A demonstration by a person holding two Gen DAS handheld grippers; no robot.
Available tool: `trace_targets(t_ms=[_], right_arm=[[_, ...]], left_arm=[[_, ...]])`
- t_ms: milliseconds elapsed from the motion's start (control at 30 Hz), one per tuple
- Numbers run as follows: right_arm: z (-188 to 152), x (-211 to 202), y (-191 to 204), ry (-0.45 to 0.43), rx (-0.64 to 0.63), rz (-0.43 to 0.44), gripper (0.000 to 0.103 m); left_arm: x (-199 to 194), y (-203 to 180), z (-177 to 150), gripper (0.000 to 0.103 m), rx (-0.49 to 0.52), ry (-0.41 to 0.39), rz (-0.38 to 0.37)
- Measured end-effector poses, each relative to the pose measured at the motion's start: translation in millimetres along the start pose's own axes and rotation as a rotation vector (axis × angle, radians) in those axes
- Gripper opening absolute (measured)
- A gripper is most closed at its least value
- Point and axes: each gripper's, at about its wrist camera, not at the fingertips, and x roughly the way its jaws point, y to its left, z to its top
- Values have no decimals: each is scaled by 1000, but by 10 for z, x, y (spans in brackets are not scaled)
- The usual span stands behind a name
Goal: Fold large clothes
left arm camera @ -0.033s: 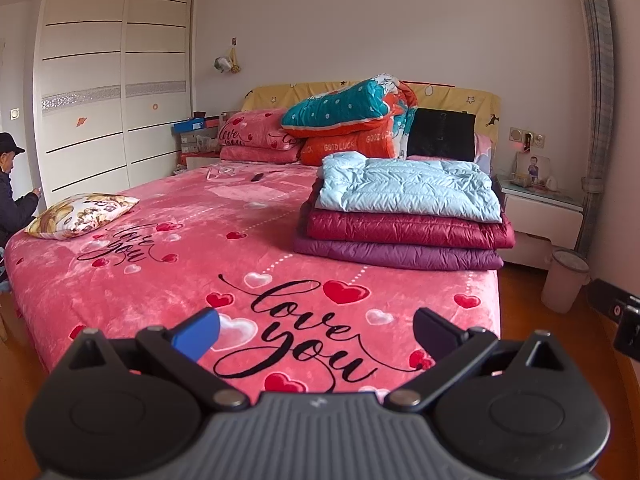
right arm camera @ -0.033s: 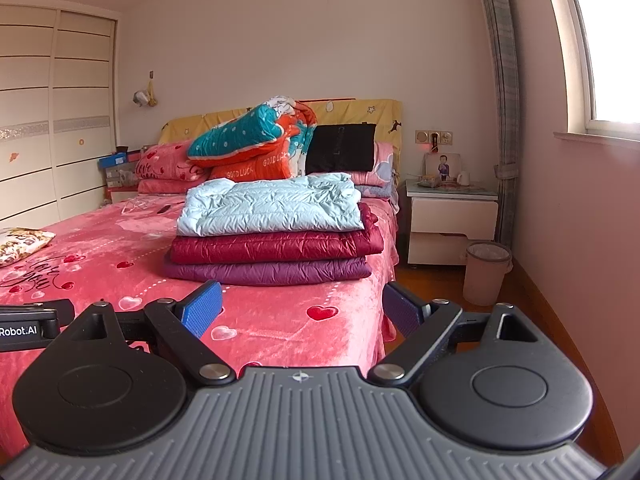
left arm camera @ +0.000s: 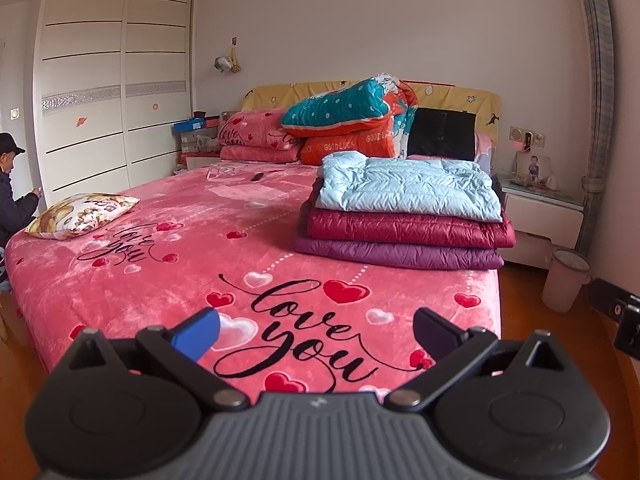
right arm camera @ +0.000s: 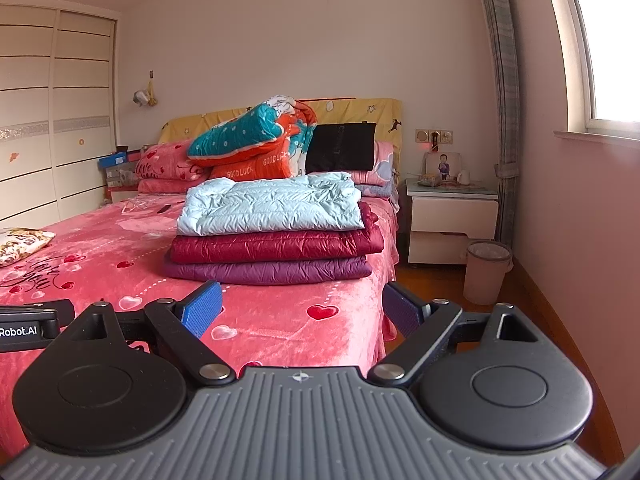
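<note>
Nothing changed: both claws [left arm camera: 316, 332] [right arm camera: 302, 306] wide apart, folded jackets [right arm camera: 272, 232] stacked.

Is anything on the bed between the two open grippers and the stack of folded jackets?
Nothing visible. Only bare pink bedspread lies between the left gripper, the right gripper and the jacket stack. The floral pillow sits far left.

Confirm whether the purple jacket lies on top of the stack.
No, the purple jacket lies at the bottom, under the dark red jacket and the light blue jacket.
</note>
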Motion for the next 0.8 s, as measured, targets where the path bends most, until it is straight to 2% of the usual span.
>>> trace_targets(t_ms=[800], right_arm=[[-104,181,-18,43,15,28,103]], left_arm=[[205,0,-86,102,4,40,14]])
